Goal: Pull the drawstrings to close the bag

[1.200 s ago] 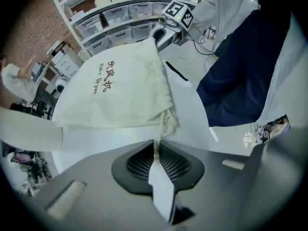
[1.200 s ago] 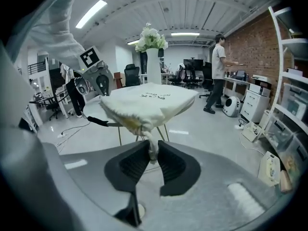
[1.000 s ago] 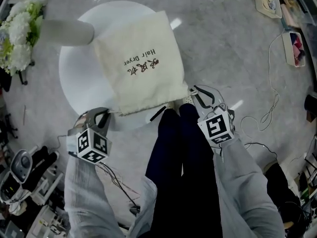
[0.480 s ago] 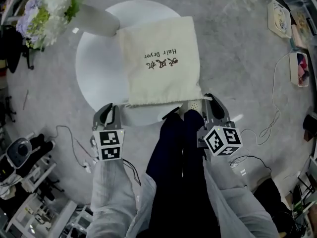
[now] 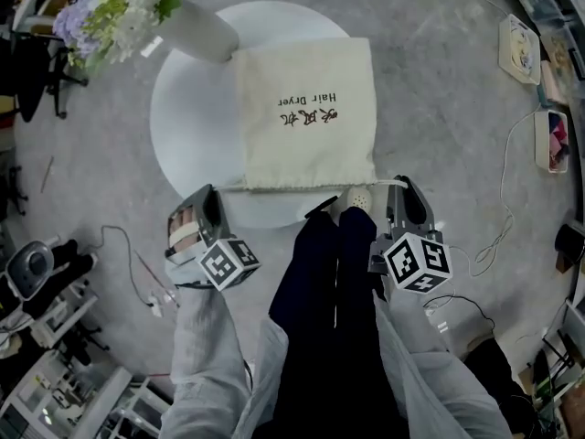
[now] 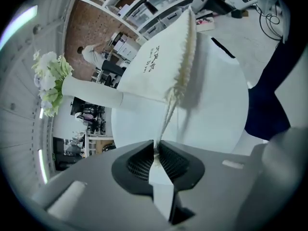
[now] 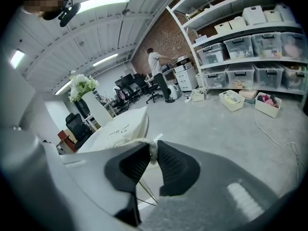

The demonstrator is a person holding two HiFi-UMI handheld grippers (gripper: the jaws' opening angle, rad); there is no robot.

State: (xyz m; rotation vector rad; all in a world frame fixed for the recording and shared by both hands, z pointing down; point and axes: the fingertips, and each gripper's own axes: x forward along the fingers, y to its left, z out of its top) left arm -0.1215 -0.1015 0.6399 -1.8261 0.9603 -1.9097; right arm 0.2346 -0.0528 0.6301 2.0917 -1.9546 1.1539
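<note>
Head view: a cream cloth bag (image 5: 306,108) lies flat on a round white table (image 5: 183,126), its gathered mouth at the near edge, just ahead of and between the two claws. The left claw (image 5: 206,197) sits just outside the mouth's left corner, the right claw (image 5: 399,187) just outside its right corner. A white vase (image 5: 196,30) of flowers stands well beyond the left claw, against the bag's far corner. Left gripper view: the left claw's jaws are nearly together, pinching the left drawstring (image 6: 166,119), which runs straight ahead from the tips to the puckered mouth. Right gripper view: the right claw's jaws are likewise narrow, nipping the right drawstring (image 7: 152,151) at the very tips, with the bag ahead and to the left of them. The risks, as I judge them: each cord is held only at the tips, so a sharp tug could slip it free. The bag looks light and lies loose, so an uneven pull could drag it off the near edge rather than cinch it.
</note>
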